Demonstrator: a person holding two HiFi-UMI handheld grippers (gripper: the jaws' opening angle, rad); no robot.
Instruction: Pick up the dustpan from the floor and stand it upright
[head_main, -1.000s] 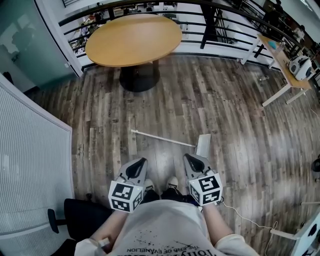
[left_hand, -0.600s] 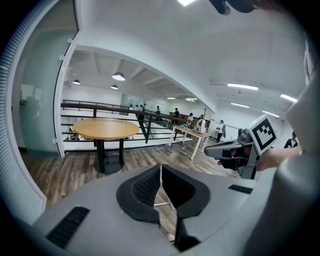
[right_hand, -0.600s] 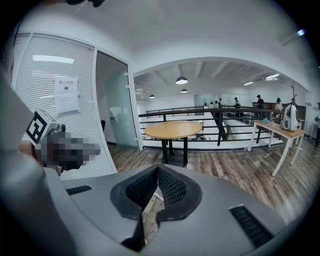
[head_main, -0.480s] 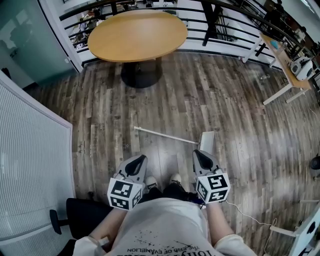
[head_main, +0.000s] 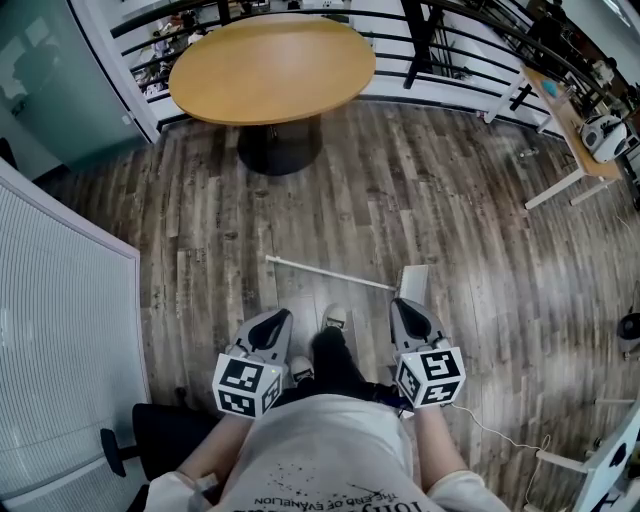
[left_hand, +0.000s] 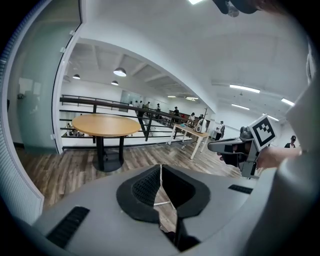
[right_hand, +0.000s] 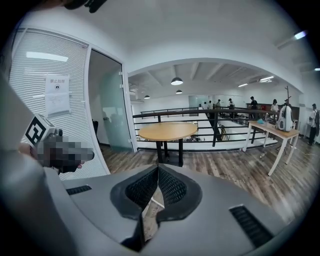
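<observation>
The dustpan lies flat on the wood floor: a pale pan (head_main: 413, 283) with a thin white handle (head_main: 330, 273) that runs left from it. Both grippers hover in front of the person, short of it and pointing slightly down. My left gripper (head_main: 279, 317) is shut and empty, below the handle's left part. My right gripper (head_main: 404, 304) is shut and empty, with its tips just below the pan. A sliver of the white handle (left_hand: 163, 203) shows under the closed left jaws, and the handle (right_hand: 157, 202) shows likewise in the right gripper view.
A round wooden table (head_main: 270, 70) on a dark foot stands ahead by a black railing. A white ribbed partition (head_main: 60, 330) is at the left, an office chair base (head_main: 150, 430) beside the person, a white desk (head_main: 565, 130) at the far right. A shoe (head_main: 335, 320) sits between the grippers.
The person's leg and shoe have swung forward between the grippers. The right gripper has shifted right, up to the pan's near edge. Both jaws stay shut.
</observation>
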